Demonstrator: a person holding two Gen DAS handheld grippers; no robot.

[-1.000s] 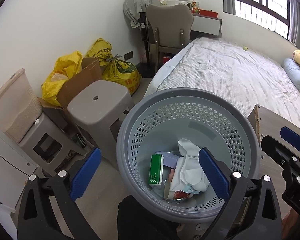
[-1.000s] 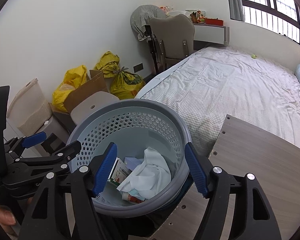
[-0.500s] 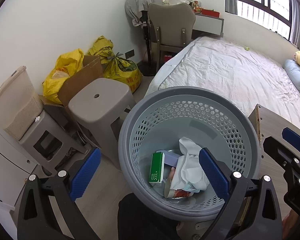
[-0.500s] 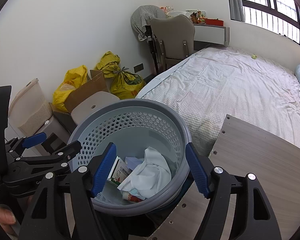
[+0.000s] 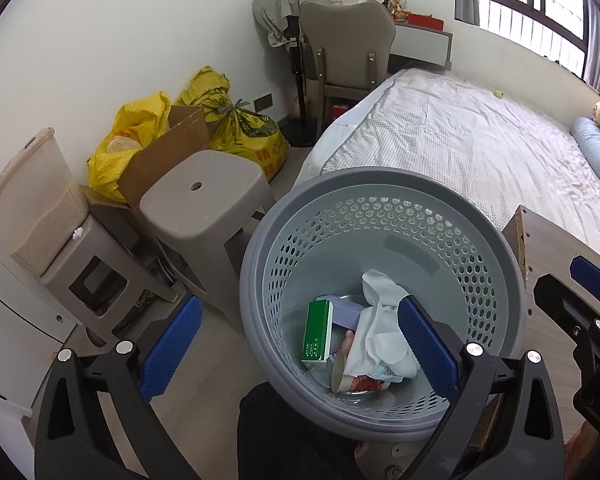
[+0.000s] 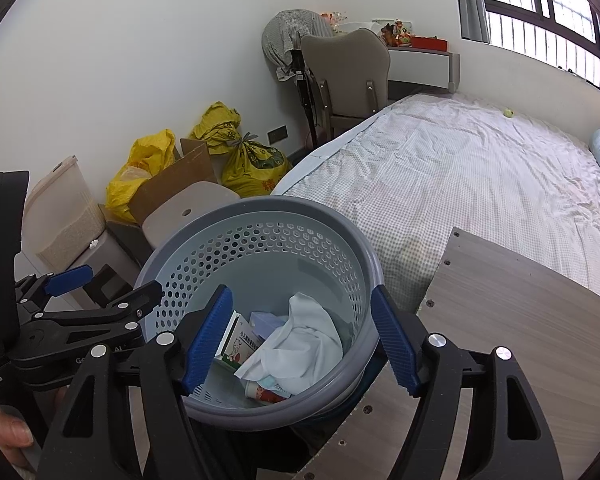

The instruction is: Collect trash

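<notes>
Several bits of trash already lie in the bin: a green box, a white tissue, a paper cup on its side and a pale purple box under the tissue. From my right side I see the same heap, with the tissue on top and the cup at the near wall of the bin.

Both my tongs are released and carry nothing. My left gripper hangs spread wide over the near rim, one pad out over the floor and the other above the heap. My right gripper hangs over the bin too, its pads wide apart and nothing between them. Neither touches the trash, as far as I can tell.

The bin stands beside the bed and against a wooden board, with a stool just behind it.

I judge the task far along, maybe finished: the board shows bare, and I see no loose trash on the floor near me. The one doubtful thing is a small yellow-green ball far off on the bed; I cannot tell whether it counts as trash. The yellow bags by the wall look tied and set aside.
</notes>
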